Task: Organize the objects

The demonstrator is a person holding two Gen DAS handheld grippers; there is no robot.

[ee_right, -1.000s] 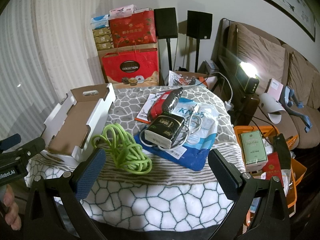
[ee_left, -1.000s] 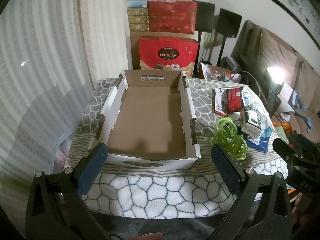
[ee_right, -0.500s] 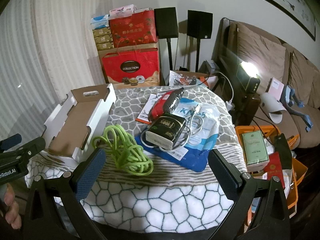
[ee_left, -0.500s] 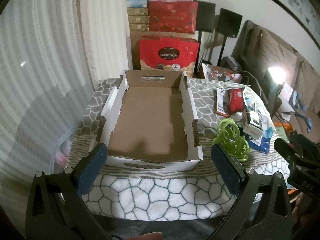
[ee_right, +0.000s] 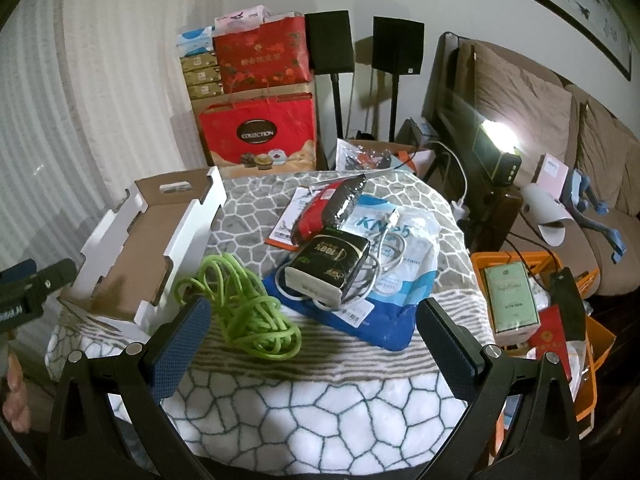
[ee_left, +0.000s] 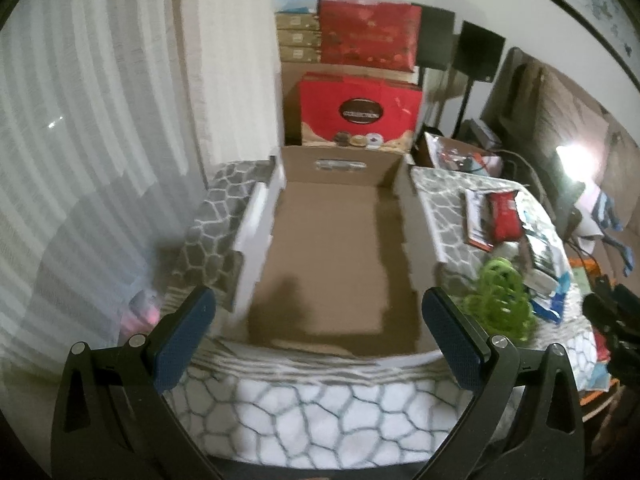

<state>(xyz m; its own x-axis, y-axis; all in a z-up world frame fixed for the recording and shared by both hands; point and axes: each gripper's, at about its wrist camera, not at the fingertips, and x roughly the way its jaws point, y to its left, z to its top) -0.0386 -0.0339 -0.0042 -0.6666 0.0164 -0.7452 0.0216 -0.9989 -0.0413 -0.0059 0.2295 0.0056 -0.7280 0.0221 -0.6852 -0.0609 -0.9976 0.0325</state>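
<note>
- The left gripper [ee_left: 316, 334] has moved forward; the cardboard tray [ee_left: 336, 256] now sits closer, its near wall between the blue pads
- The right gripper [ee_right: 312, 338] has edged nearer the green cord [ee_right: 244, 300]

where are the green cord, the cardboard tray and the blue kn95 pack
green cord [ee_right: 248, 312], right wrist view, middle of the coil
cardboard tray [ee_left: 332, 256], left wrist view, bare brown floor
blue KN95 pack [ee_right: 394, 330], right wrist view, blue lower corner
</note>
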